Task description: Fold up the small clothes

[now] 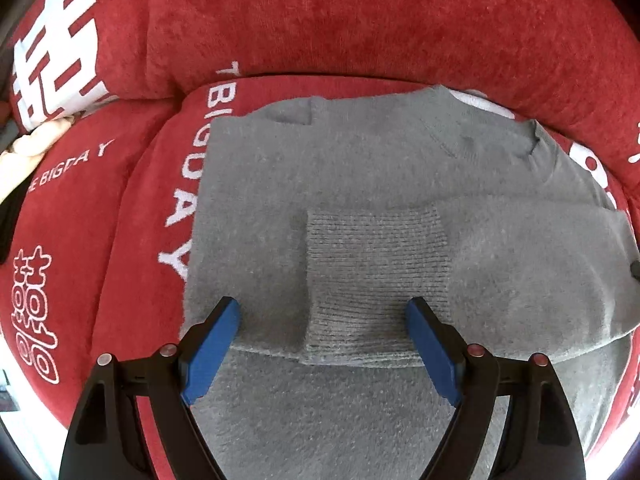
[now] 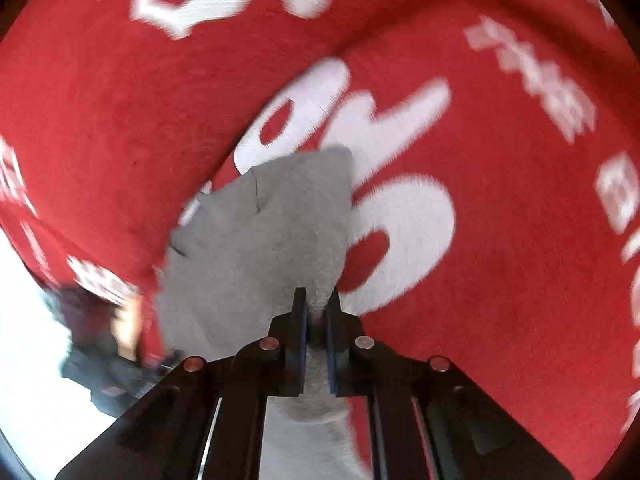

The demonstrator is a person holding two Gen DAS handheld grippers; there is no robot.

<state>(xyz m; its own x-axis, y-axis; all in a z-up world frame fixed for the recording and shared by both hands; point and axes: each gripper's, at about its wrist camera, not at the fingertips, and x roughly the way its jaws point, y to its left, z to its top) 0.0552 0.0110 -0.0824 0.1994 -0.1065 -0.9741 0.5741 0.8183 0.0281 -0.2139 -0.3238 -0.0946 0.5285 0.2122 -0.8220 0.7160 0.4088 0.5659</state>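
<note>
A small grey fuzzy sweater (image 1: 360,168) lies flat on a red sofa cover. One sleeve is folded across the body, its ribbed cuff (image 1: 376,264) in the middle of the left wrist view. My left gripper (image 1: 322,312) is open, its blue pads (image 1: 212,352) straddling the cuff just above the fabric, holding nothing. In the blurred right wrist view my right gripper (image 2: 317,308) is shut on a fold of the grey sweater (image 2: 272,232), and the cloth stretches away from the jaws.
The red sofa cover (image 1: 360,20) with white lettering and symbols fills both views; its back cushion rises behind the sweater. A cream cloth (image 1: 28,148) shows at the far left. Dark blurred objects (image 2: 104,344) and a bright floor lie at lower left of the right wrist view.
</note>
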